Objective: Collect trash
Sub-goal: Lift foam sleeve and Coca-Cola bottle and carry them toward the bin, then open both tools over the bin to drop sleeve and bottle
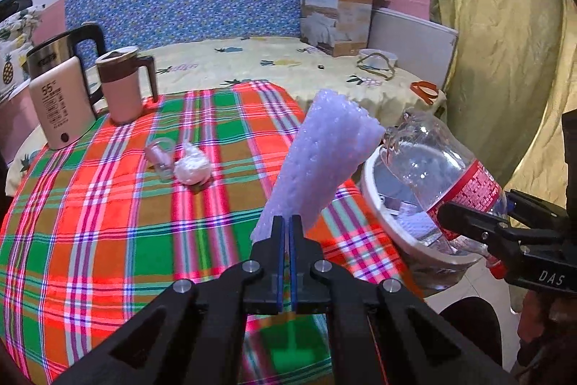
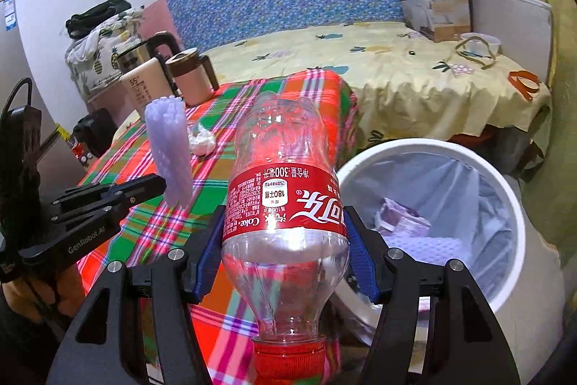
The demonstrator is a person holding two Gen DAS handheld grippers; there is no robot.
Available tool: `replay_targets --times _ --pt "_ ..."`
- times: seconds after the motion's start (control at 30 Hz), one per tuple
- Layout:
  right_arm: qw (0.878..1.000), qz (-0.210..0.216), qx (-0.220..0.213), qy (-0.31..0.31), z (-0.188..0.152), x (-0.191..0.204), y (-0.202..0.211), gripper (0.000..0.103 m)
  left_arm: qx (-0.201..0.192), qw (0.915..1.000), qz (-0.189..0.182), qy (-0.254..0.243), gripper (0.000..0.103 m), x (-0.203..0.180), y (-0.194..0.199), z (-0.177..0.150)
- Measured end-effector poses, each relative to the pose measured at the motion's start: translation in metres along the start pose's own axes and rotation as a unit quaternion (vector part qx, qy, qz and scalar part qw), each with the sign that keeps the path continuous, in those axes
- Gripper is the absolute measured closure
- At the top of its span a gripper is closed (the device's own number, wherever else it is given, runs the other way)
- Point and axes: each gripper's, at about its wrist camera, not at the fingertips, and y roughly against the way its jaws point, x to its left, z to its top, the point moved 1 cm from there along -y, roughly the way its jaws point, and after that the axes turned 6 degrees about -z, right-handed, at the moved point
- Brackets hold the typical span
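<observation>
My left gripper point(image 1: 286, 222) is shut on a pale purple foam sheet point(image 1: 321, 157) that stands up above the plaid tablecloth point(image 1: 108, 204); the sheet also shows in the right wrist view point(image 2: 169, 147). My right gripper point(image 2: 285, 240) is shut on an empty clear Coke bottle point(image 2: 285, 201) with a red label, cap toward the camera, held beside the white trash bin point(image 2: 512, 204). In the left wrist view the bottle point(image 1: 443, 165) hangs over the bin point(image 1: 389, 230). A crumpled white tissue point(image 1: 191, 165) and a small clear plastic cup point(image 1: 160, 157) lie on the table.
A kettle point(image 1: 57, 96) and a pink mug point(image 1: 122, 82) stand at the table's far left corner. Behind is a bed with a yellow sheet point(image 1: 252, 60), a cardboard box point(image 1: 335, 13) and a white bowl point(image 1: 377, 58). The bin holds purple scraps point(image 2: 400, 221).
</observation>
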Motion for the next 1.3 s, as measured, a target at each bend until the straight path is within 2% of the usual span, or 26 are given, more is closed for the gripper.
replay_targets --times 0.33,0.63,1.0,1.3 --pt "0.999 -0.035 -0.006 -0.038 -0.011 -0.041 0.011 0.040 0.019 0.9986 -0.039 -0.029 0.101 -0.044 -0.026 0.006" --pt "0.994 -0.078 0.009 -0.082 -0.025 -0.084 0.014 0.040 0.047 0.9943 -0.081 -0.051 0.101 -0.086 -0.062 0.012" --pt "0.989 -0.103 0.044 -0.095 -0.032 -0.109 -0.004 0.039 0.080 0.9882 -0.112 -0.067 0.101 -0.117 -0.104 0.018" --pt "0.987 -0.117 0.067 -0.083 -0.031 -0.115 -0.017 0.039 0.108 0.9838 -0.132 -0.055 0.099 -0.124 -0.131 0.016"
